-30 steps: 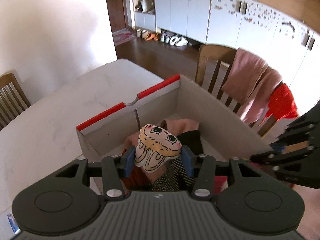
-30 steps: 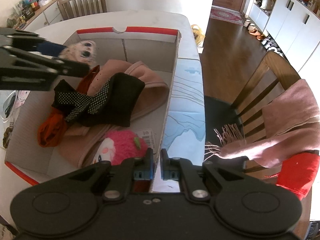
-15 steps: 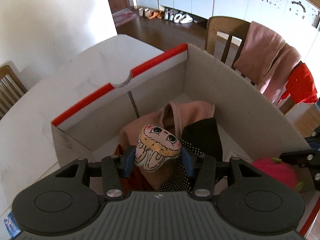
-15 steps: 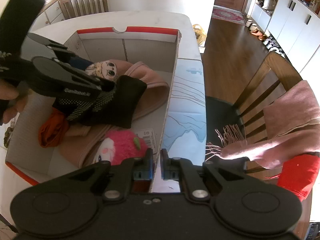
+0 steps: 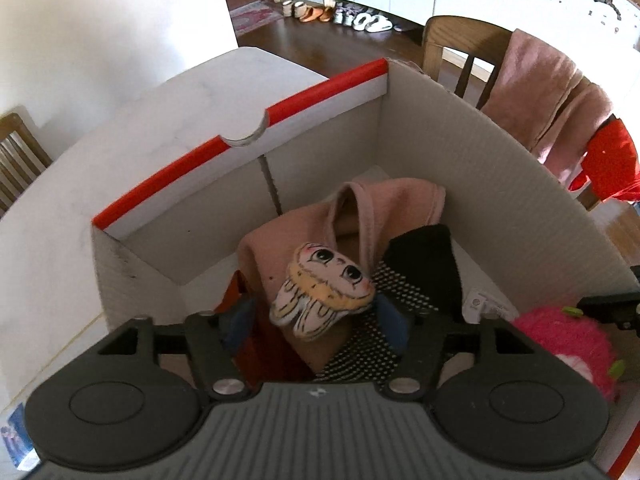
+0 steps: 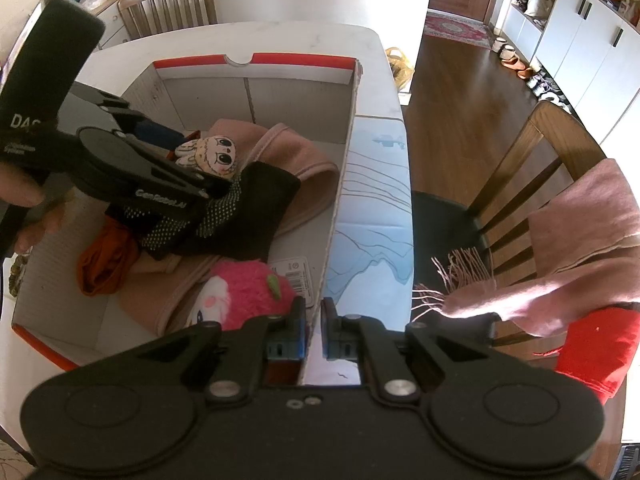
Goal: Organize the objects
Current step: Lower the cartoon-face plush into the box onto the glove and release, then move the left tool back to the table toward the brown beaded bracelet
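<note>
Doll (image 5: 324,292): lies loose between left gripper (image 5: 316,314)'s spread jaws, over clothes.
Right gripper (image 6: 314,330): pinching box (image 6: 340,200) wall.
Advice: withdraw straight up.

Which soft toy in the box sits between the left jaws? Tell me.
The flat cartoon-face doll, pale with big drawn eyes, lying on the pink garment. The other, the fluffy pink plush, lies by the box's near wall, untouched.

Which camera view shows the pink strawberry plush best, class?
The right wrist view: the pink strawberry plush lies nearly whole in the cardboard box, white face and green leaf visible. The left wrist view catches only part of it at the right edge.
</note>
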